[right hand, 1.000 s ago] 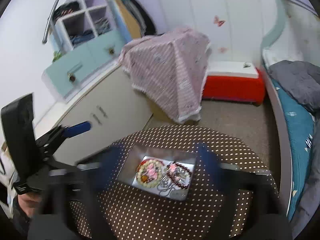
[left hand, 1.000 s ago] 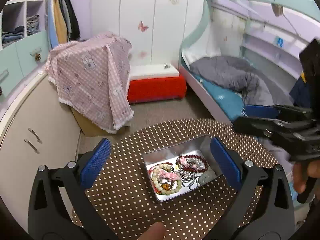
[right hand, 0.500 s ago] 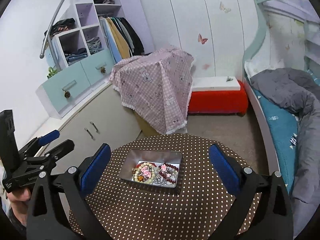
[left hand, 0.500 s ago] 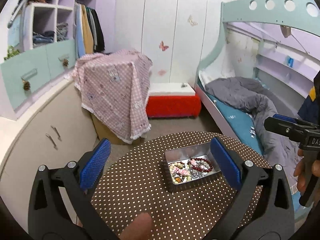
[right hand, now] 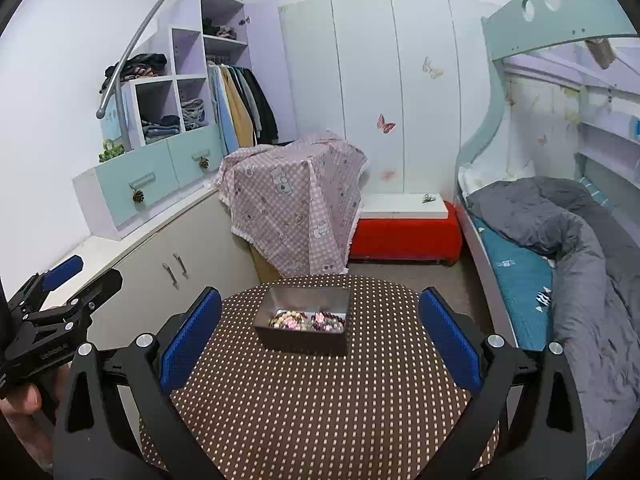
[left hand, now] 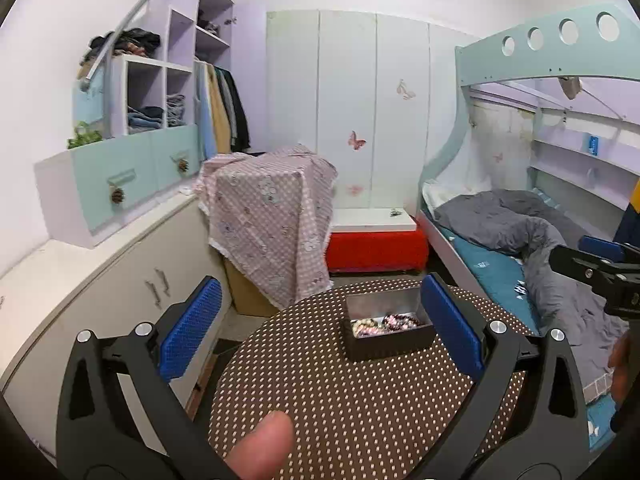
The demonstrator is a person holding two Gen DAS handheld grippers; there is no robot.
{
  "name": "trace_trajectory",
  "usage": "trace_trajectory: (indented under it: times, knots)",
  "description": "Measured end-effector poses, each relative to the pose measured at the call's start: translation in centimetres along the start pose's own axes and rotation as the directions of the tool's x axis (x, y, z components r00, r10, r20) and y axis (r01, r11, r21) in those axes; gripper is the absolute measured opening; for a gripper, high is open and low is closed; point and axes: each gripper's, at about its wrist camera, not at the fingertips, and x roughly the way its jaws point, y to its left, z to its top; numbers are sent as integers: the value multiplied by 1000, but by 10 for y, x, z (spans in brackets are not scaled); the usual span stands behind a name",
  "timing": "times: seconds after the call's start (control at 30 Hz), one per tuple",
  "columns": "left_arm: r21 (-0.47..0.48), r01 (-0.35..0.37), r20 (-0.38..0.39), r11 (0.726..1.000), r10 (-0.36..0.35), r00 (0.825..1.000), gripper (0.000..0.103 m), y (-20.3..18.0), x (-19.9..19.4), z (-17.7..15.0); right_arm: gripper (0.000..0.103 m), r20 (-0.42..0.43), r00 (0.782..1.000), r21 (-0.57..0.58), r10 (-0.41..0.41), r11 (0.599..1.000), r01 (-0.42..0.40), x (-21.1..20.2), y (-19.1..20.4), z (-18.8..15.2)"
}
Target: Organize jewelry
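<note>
I see the tin point(right hand: 304, 342) sitting mid-table point(right hand: 320, 408). Jewelry point(right hand: 307, 320) lies inside the tin. Draped box point(right hand: 296, 204) stands behind the tin.

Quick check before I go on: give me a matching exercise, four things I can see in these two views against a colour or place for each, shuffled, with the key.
Things
1. tin
2. bracelets
3. bench
4. checked cloth

Colour or place
A. red, against the wardrobe wall
B. pink, draped over something beside the cabinets
C. on the dotted table, between the open fingers of the right gripper
D. piled inside the tin

Pairs: 1-C, 2-D, 3-A, 4-B
</note>
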Motion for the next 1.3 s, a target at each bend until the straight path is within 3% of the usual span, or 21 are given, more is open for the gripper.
trace_trajectory:
  times: [0.3, 0.6, 0.87, 1.3]
  knots:
    - [-2, -41, 86, 999, 41, 995, 97, -10, -65, -30, 95, 62, 995, -32, -78, 996, 80, -44, 22, -42]
    - [-11, -66, 150, 998, 66, 986, 97, -10, -110, -49, 95, 122, 989, -25, -85, 996, 88, -81, 39, -71]
    - [-24, -107, 168, 994, 109, 980, 97, -6, -122, -55, 95, 152, 984, -38, -94, 994, 101, -89, 48, -79]
    - [-24, -80, 165, 997, 83, 983, 97, -16, -118, -59, 95, 145, 983, -35, -110, 993, 116, -86, 44, -83]
